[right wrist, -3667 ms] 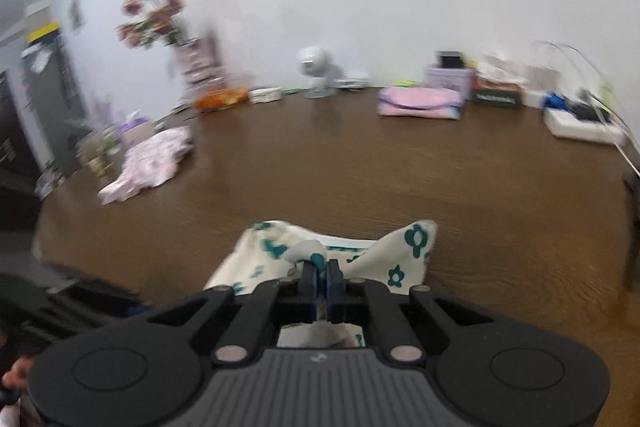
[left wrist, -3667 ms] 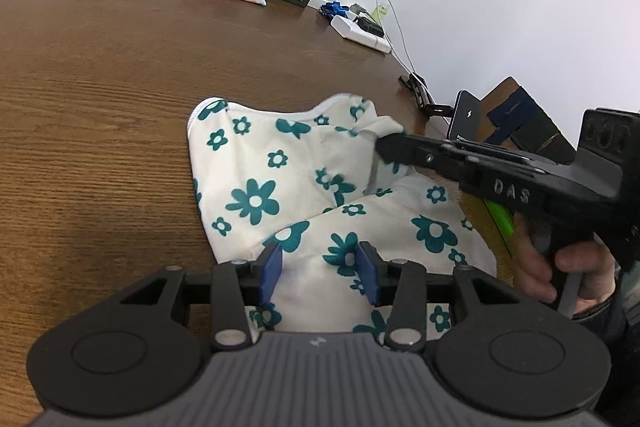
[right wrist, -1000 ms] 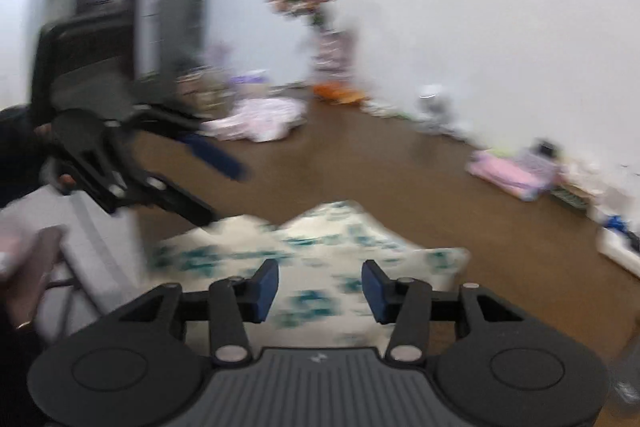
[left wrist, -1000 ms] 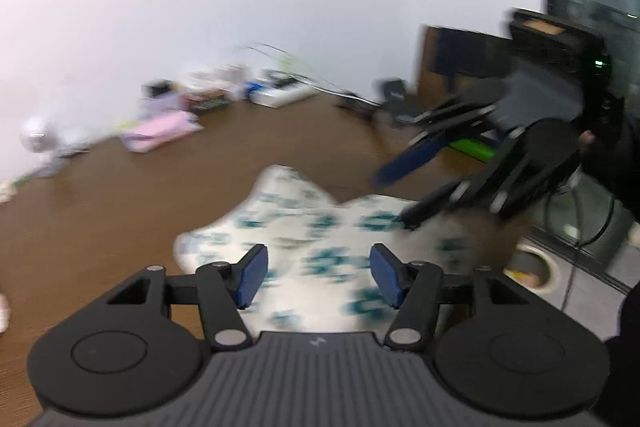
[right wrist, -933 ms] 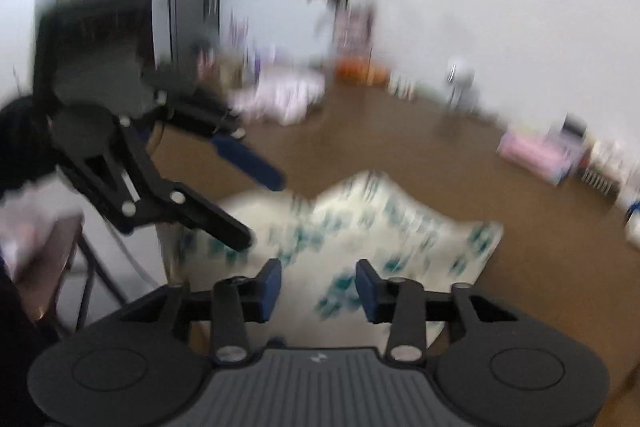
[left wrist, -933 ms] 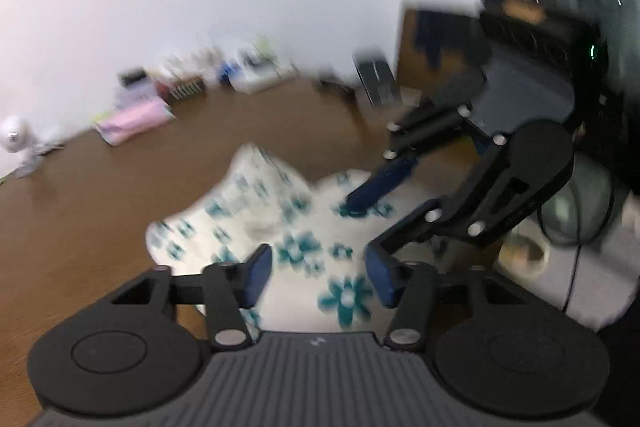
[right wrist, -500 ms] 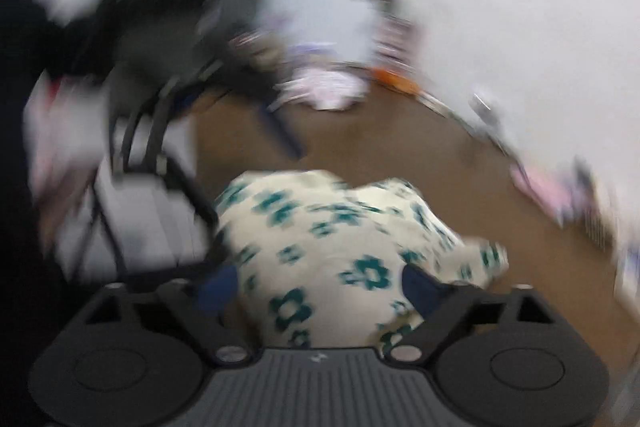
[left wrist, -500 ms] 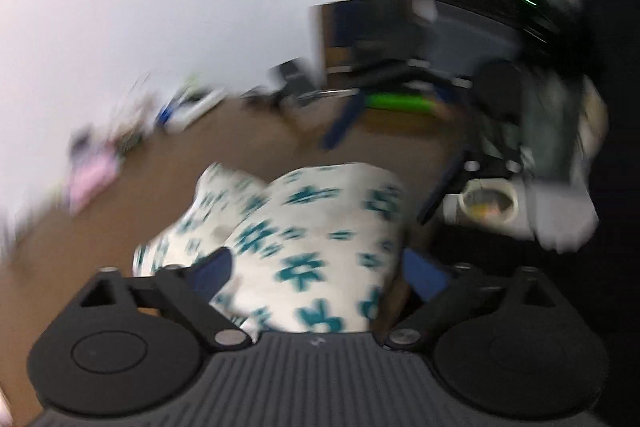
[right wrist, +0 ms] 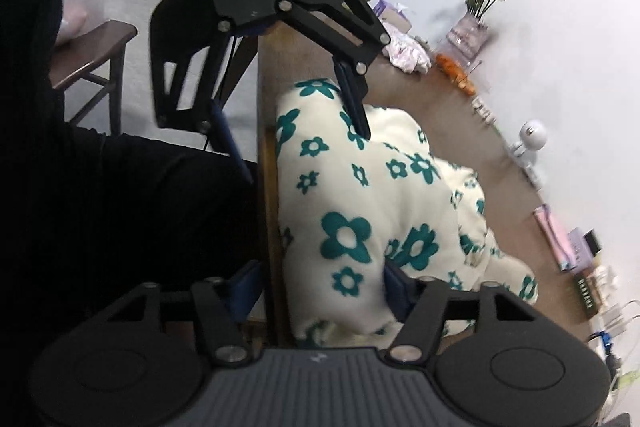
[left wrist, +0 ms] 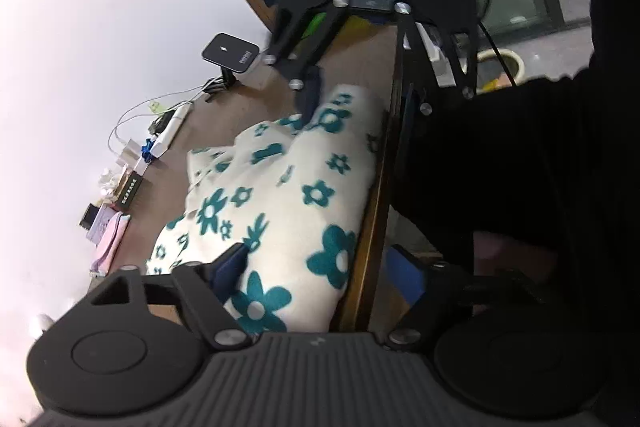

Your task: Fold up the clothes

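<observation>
— Left gripper [left wrist: 320,275]?
— Spread wide, astride the near edge of the floral garment [left wrist: 280,203], one finger above the cloth, one past the table [left wrist: 372,223] edge.
— Right gripper [right wrist: 324,287]?
— Likewise gaping, straddling the same garment's other end, folded on the table rim.

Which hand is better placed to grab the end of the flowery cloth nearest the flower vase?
Left. The left gripper, open, straddles that end of the flowery cloth at the table edge; the right gripper, also open, sits at the opposite end.
</observation>
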`<state>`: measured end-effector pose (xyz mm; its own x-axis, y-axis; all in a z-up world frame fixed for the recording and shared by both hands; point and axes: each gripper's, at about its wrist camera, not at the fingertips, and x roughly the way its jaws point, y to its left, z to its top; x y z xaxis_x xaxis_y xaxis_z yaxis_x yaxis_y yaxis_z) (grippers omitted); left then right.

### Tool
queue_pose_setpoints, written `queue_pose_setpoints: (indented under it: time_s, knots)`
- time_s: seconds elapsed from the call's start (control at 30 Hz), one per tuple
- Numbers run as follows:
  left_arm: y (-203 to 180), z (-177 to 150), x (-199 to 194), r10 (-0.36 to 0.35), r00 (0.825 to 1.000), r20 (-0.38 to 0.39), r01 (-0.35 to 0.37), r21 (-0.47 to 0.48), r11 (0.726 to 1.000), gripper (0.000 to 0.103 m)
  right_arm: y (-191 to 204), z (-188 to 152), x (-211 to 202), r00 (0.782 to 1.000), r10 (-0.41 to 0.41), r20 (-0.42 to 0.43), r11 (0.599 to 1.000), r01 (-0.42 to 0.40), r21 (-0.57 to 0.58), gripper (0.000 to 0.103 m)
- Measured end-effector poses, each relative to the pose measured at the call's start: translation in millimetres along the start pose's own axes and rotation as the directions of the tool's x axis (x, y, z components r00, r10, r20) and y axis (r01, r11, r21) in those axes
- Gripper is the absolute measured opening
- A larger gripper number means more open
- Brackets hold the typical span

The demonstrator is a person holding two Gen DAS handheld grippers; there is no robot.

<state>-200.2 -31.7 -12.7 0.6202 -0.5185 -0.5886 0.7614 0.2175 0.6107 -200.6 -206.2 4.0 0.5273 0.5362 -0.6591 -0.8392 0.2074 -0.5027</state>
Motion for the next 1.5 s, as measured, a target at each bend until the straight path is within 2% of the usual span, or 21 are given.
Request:
queue_pose_setpoints:
  time_s: [0.17, 0.2, 0.3, 0.37, 0.4, 0.5, 0.57, 0.7, 0.77, 0.8, 0.87, 0.93, 1.0, 1.07, 1.13, 1.17, 1.27, 1.33, 1.4, 1.5]
  knots:
    - [-13.4, 3.1, -11.0, -0.001, 1.0, 0.017, 0.001, 0.006, 1.0, 0.066, 14.0, -0.5, -17.3, 0.999, -0.043, 0.024, 0.999, 0.043, 0.016, 0.035]
    - [-13.9, 4.1, -13.1, -0.006, 1.0, 0.023, 0.006, -0.005, 1.0, 0.063, 14.2, -1.1, -20.3, 0.999, -0.043, 0.027, 0.999, 0.042, 0.027, 0.034]
    - [-19.5, 2.8, -13.0, 0.02, 0.998, 0.057, -0.023, 0.057, 0.998, 0.055, 16.6, -2.9, -30.5, 0.999, -0.028, 0.033, 0.998, 0.026, 0.054, 0.03]
    - [-23.4, 1.9, -12.7, 0.036, 0.996, 0.08, -0.044, 0.101, 0.994, 0.059, 7.7, -4.4, -37.6, 0.999, 0.011, 0.049, 0.992, -0.017, 0.124, 0.027]
    - [-25.3, 1.4, -12.5, 0.044, 0.995, 0.092, -0.056, 0.123, 0.991, 0.064, -1.3, -5.2, -39.8, 0.997, 0.04, 0.067, 0.984, -0.051, 0.17, 0.027]
    - [-31.2, 0.0, -12.0, 0.067, 0.989, 0.129, -0.09, 0.186, 0.978, 0.073, -24.8, -14.5, -54.8, 0.982, 0.135, 0.134, 0.939, -0.17, 0.298, 0.026]
    - [-35.1, -0.9, -11.7, 0.08, 0.985, 0.155, -0.114, 0.228, 0.967, 0.075, -38.5, -24.2, -61.7, 0.965, 0.196, 0.174, 0.9, -0.248, 0.359, 0.026]
    - [-42.8, -2.8, -11.1, 0.103, 0.973, 0.207, -0.164, 0.307, 0.938, 0.075, -64.5, -42.5, -67.4, 0.918, 0.311, 0.245, 0.811, -0.391, 0.436, 0.025]
    - [-31.9, 1.3, -7.7, 0.07, 0.977, 0.2, -0.123, 0.266, 0.956, 0.07, -75.0, -48.5, -67.0, 0.891, 0.356, 0.28, 0.767, -0.45, 0.457, 0.025]
    - [-22.1, 4.2, -6.6, 0.029, 0.983, 0.181, -0.068, 0.211, 0.975, 0.052, -80.1, -51.0, -66.0, 0.877, 0.377, 0.299, 0.744, -0.478, 0.466, 0.025]
    - [-1.8, 9.9, -4.9, -0.06, 0.987, 0.147, 0.047, 0.087, 0.995, 0.041, -89.3, -54.8, -64.2, 0.852, 0.409, 0.327, 0.704, -0.523, 0.481, 0.026]
    - [18.4, 15.6, -3.2, -0.152, 0.98, 0.126, 0.158, -0.041, 0.987, 0.037, -92.3, -53.7, -66.8, 0.865, 0.389, 0.316, 0.713, -0.5, 0.492, 0.032]
    - [45.3, 12.6, 0.0, -0.232, 0.963, 0.14, 0.257, -0.207, 0.944, 0.035, -91.2, -52.7, -76.7, 0.885, 0.334, 0.323, 0.733, -0.46, 0.502, 0.042]
    - [69.2, 6.7, 4.1, -0.303, 0.937, 0.174, 0.347, -0.35, 0.87, 0.035, -87.4, -52.9, -91.8, 0.909, 0.252, 0.332, 0.767, -0.397, 0.504, 0.068]
    - [87.2, 0.6, 7.2, -0.348, 0.914, 0.207, 0.405, -0.432, 0.806, 0.035, -84.7, -54.8, -99.2, 0.924, 0.188, 0.334, 0.804, -0.34, 0.489, 0.074]
    - [94.1, -2.1, 10.1, -0.374, 0.901, 0.219, 0.433, -0.46, 0.775, 0.035, -82.8, -57.4, -98.8, 0.929, 0.173, 0.326, 0.817, -0.32, 0.48, 0.074]
    - [113.0, -10.4, 23.3, -0.45, 0.857, 0.252, 0.512, -0.516, 0.687, 0.035, -83.4, -69.3, -87.4, 0.94, 0.138, 0.313, 0.828, -0.283, 0.485, 0.074]
    - [126.0, -18.3, 27.3, -0.488, 0.831, 0.266, 0.548, -0.544, 0.636, 0.035, -94.3, -74.8, -76.4, 0.931, 0.101, 0.35, 0.8, -0.285, 0.527, 0.074]
    - [135.9, -23.6, 38.6, -0.535, 0.798, 0.278, 0.583, -0.579, 0.569, 0.036, -108.0, -79.4, -65.7, 0.912, 0.077, 0.403, 0.757, -0.316, 0.572, 0.074]
    - [154.4, -31.0, 53.8, -0.581, 0.755, 0.303, 0.611, -0.648, 0.455, 0.037, -129.5, -84.6, -48.5, 0.863, 0.102, 0.495, 0.646, -0.436, 0.626, 0.074]
